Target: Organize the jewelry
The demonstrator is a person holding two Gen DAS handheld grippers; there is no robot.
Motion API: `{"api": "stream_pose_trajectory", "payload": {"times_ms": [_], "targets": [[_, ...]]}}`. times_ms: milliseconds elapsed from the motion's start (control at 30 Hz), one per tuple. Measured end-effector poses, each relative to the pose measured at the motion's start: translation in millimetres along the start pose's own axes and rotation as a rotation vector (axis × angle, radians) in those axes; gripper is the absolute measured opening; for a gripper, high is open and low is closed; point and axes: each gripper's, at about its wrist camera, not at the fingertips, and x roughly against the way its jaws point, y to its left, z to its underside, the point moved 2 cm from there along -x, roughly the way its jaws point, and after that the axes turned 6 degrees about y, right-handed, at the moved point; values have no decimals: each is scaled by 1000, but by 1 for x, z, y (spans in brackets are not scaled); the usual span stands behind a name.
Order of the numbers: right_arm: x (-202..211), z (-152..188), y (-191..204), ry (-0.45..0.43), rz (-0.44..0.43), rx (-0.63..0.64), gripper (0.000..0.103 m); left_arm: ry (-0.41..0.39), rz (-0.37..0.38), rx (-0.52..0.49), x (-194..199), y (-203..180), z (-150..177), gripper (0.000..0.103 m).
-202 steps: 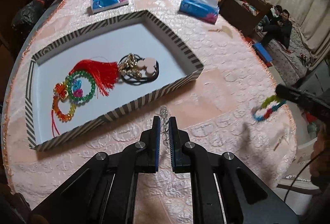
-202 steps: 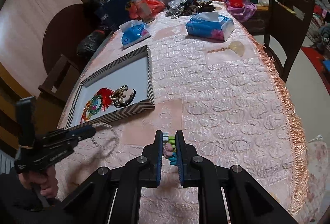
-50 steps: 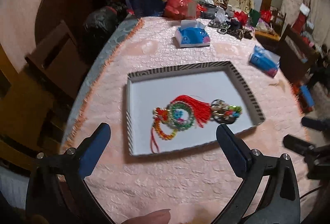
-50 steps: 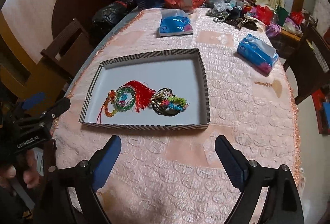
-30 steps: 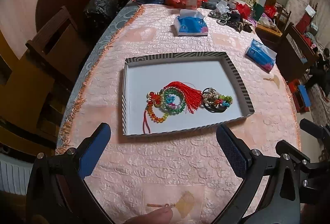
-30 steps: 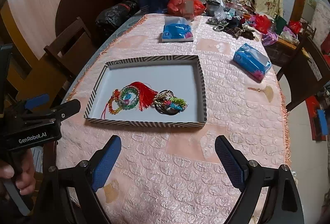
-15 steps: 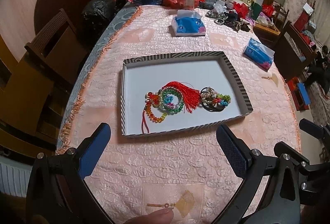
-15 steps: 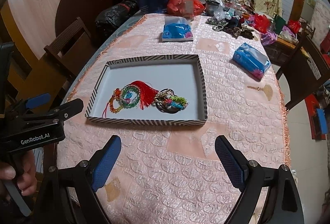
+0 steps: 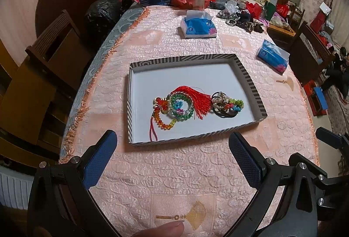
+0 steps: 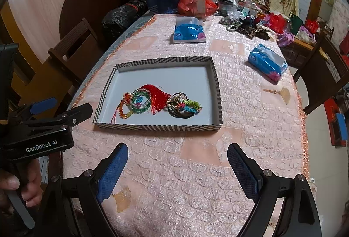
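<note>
Jewelry all lies inside the striped tray [image 9: 248, 84], which sits on the pink tablecloth [image 9: 196, 171] near the middle of the surface, closer to its left edge than its right. In the tray's near half: a red tassel [image 9: 194, 97] draped over a green bead bracelet [image 9: 181, 106], an orange bead strand [image 9: 163, 123] touching it on the left-edge side, and a multicolour bead bracelet [image 9: 234, 104] lying on top of dark hair ties [image 9: 224, 114] on the right-edge side. The tray's far half is bare white.

My left hand-held gripper [image 9: 172, 158] has its jaws spread wide with nothing between them, over the cloth at the near edge of the surface. My right hand-held gripper [image 10: 177, 162] is likewise spread wide and empty, over the cloth just short of the tray's near wall. Neither touches the tray.

In the right wrist view, my left hand [image 10: 26, 189] wraps the left tool's handle off the surface's left edge.

Two blue tissue packs [image 9: 198, 26] [image 9: 272, 59] lie beyond the tray, one toward the far edge, one toward the right edge.
</note>
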Motion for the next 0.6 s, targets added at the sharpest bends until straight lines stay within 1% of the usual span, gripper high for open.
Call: {"api": "stream_pose_trajectory", "payload": {"times_ms": [600], "targets": [[0, -1, 10, 8, 0, 9, 91, 1, 6, -3, -3, 2, 0, 102]]}}
